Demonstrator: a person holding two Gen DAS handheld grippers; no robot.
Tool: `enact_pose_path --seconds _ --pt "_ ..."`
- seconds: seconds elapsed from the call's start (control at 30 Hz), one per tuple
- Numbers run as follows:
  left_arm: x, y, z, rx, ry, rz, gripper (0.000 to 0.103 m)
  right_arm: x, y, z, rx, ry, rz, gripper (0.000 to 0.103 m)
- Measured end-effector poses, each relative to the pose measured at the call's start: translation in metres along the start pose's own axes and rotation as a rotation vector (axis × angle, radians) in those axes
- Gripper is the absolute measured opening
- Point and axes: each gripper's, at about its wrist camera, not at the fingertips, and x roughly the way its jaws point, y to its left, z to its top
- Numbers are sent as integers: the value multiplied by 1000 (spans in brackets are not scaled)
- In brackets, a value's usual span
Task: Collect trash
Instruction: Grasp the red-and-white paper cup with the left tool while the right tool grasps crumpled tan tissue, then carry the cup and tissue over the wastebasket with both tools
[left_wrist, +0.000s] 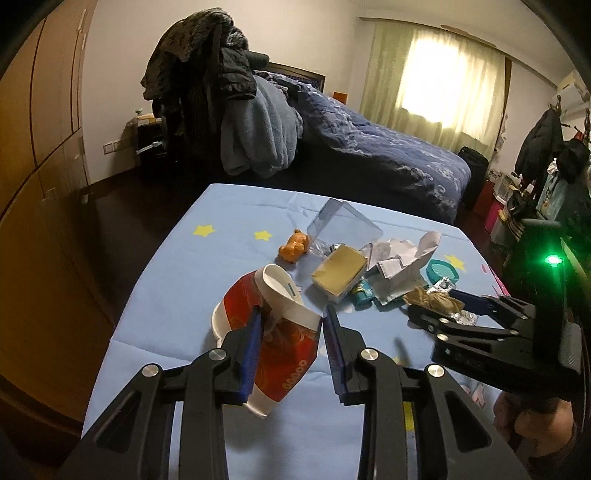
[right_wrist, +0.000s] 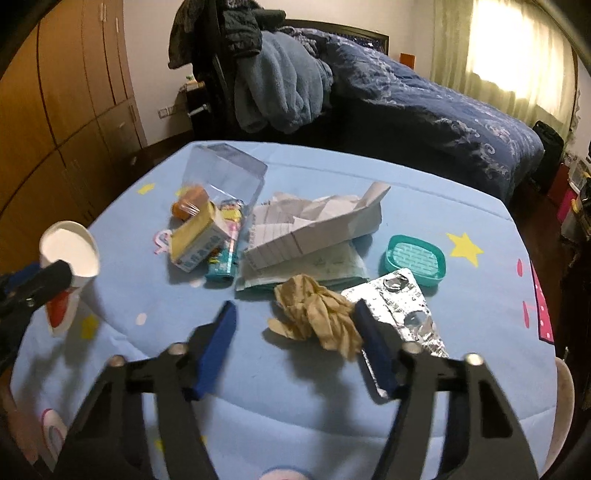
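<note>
No brand can be read: the writing on the yellow carton (right_wrist: 199, 236) is blurred. The crushed red-and-white paper cup (left_wrist: 273, 332) is being pinched at its wall by the left gripper (left_wrist: 291, 321), narrowly parted, above the star-printed blue cloth (left_wrist: 166, 258). Only the right wrist view shows the cup's open mouth. The right gripper (right_wrist: 295, 317), angled downward, is half open around the crumpled tan glove (right_wrist: 314, 314), its pads not yet pressing, beside a foil blister pack (right_wrist: 406, 295).
</note>
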Motion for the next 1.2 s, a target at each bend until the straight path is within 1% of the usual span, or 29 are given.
enact_pose_path --seconds 0.03,0.07,0.13,0.27,0.47,0.57,0.77,0.97,1.2 --pt "0 -1 0 2 0 -2 33 1 -1 0 3 2 -11 47" --pt "0 -2 0 4 0 -4 33 2 -2 0 4 -2 -21 42" --pt "0 -2 0 4 -1 -5 33 2 -5 0 5 -5 -39 18" --pt "-1 -4 0 5 -5 -7 33 -2 -16 -1 36 -13 -9 12" --pt "-7 -8 0 16 -15 -12 33 -17 -23 -5 69 -43 17 11" --pt "-10 -9 1 21 -21 -19 33 -31 -27 -8 90 -61 46 11" --pt "-17 -20 1 34 -29 -33 33 -60 -27 -17 89 -92 62 11" --pt "-24 -43 -1 79 -36 -58 33 -85 -36 -35 111 -118 67 11" --pt "-26 -83 -1 137 -40 -105 33 -116 -71 -63 178 -147 27 11"
